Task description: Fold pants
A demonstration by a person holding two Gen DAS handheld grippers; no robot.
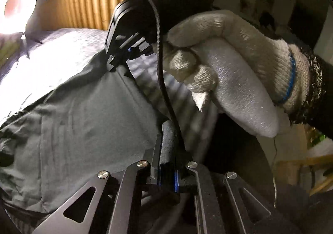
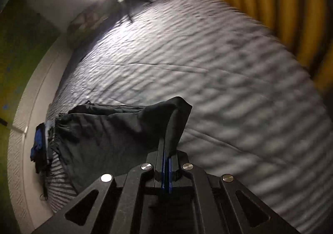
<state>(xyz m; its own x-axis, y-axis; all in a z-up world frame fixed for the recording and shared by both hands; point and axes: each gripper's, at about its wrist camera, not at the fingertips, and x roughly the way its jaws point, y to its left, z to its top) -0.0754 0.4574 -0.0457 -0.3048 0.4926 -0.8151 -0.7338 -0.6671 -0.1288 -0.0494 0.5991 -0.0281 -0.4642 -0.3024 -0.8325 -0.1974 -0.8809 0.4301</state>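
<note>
Quilted grey bedding (image 2: 229, 88) fills the background. Right gripper (image 2: 166, 150) is clenched on a hem corner of the dark pants (image 2: 108, 129), which trail toward nine o'clock. Left gripper (image 1: 166, 150) pinches another edge. Thin, limp and light, they probably handle best by hems or waistband.

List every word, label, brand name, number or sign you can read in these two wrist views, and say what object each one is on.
None: no text can be read in either view.
The dark pants, the glove, the bedcover and both grippers, the left gripper and the right gripper, show no print.
The blue item beside the waistband is too small and blurred to tell.
</note>
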